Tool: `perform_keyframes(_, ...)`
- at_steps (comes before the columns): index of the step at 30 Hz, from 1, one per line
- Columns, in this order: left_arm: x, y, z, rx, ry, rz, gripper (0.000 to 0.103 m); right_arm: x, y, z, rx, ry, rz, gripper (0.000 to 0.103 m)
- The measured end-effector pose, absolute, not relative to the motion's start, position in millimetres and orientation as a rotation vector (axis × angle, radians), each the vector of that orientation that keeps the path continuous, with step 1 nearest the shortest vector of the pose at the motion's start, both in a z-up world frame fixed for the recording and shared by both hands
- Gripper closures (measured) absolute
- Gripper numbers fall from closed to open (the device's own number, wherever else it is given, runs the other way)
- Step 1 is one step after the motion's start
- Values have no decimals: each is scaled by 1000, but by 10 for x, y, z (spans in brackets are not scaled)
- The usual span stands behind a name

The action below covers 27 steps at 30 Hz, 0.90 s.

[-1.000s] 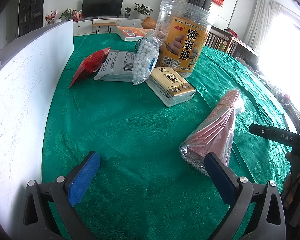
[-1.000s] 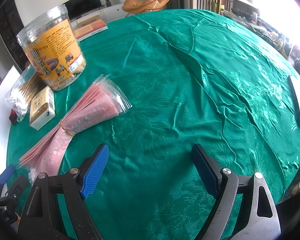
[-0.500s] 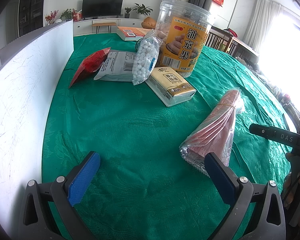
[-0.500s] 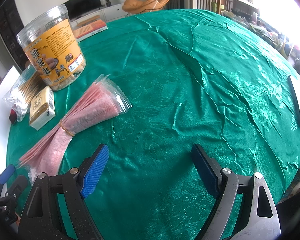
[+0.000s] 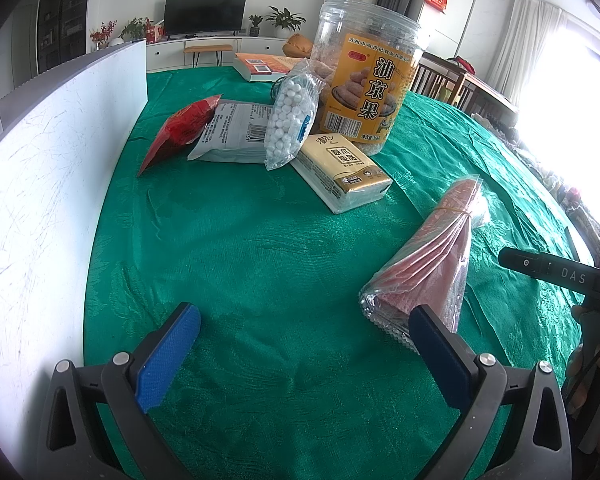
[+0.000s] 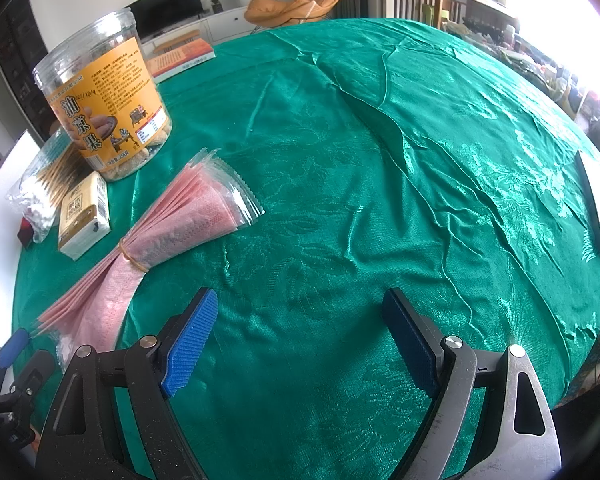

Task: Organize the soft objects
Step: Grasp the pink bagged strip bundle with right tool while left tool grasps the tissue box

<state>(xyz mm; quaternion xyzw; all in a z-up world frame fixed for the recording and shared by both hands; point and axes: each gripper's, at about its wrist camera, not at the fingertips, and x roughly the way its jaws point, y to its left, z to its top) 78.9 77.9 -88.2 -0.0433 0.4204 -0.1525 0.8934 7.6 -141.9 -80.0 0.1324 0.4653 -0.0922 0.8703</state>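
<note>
On a green damask tablecloth point(image 6: 400, 168) in a bright living room, two handheld tongs hover with nothing in them: the left gripper point(image 5: 304, 338) spread wide, its blue pads point(image 5: 168, 356) over bare cloth, and the right gripper point(image 6: 300, 340) likewise agape above an open stretch of table. Just beside the left gripper's right finger lies a bundle of pink sachets point(image 5: 428, 268), clear-sleeved and cinched by a rubber band point(image 6: 134, 258) so both ends fan out; it looks light, limp and slick, likely to slide or splay under the pads, and the banded waist seems the surest place to pinch. Farther back, near a white board point(image 5: 48, 184) standing along the table's edge, the other soft goods cluster: a tissue pack point(image 5: 342, 172), squashy but boxy enough to take across its narrow sides; a bag of white balls point(image 5: 290, 120) leaning on the jar, apt to shift and sag; a grey pouch point(image 5: 232, 132); and a red packet point(image 5: 180, 132). The one rigid container, a clear plastic jar point(image 5: 364, 76) with a yellow label, stands upright and holds fried snack pieces; its lid cannot be made out
</note>
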Motion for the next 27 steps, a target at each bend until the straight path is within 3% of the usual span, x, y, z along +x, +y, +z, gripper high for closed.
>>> perform_keyframes(7, 758, 739, -868, -45, 905, -305, 0, 61, -1461, -790, 309, 962, -180, 16)
perform_keyframes(15, 337, 854, -579, -89, 891, -409, 0, -202, -1922, -715, 650, 828, -43, 16)
perform_keyframes(19, 234, 984, -492, -163, 889, -420, 0, -100, -1497, -638, 568, 850, 151, 16)
perform_keyframes(27, 168, 893, -467, -158, 921, -437, 0, 284, -1109, -673, 326, 970, 65, 17)
